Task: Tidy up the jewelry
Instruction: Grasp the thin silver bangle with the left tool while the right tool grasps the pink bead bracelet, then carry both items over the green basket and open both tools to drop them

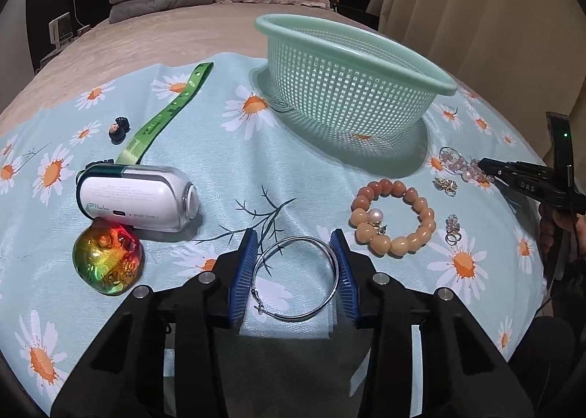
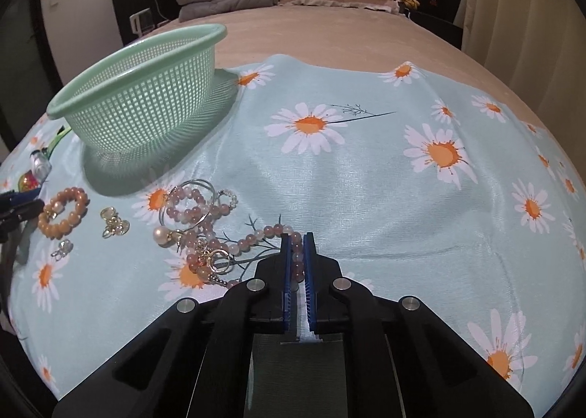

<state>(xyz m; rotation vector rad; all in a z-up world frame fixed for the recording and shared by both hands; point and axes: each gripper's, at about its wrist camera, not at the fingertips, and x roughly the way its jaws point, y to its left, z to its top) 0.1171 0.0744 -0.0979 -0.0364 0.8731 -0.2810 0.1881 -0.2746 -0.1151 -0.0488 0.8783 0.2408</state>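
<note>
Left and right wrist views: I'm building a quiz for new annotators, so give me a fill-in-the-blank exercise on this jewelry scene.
1. The left gripper has its fingers open on either side of the silver ____ earring.
2. The right gripper is shut on the pink ____ strand.
3. The green mesh basket holds ____ jewelry so far.
4. The orange bead bracelet lies on the ____-print cloth.

Missing words: hoop; bead; no; daisy

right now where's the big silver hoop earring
In the left wrist view, the silver hoop earring lies flat on the daisy cloth between the open left tool's blue fingers, left of the orange bead bracelet.
</note>
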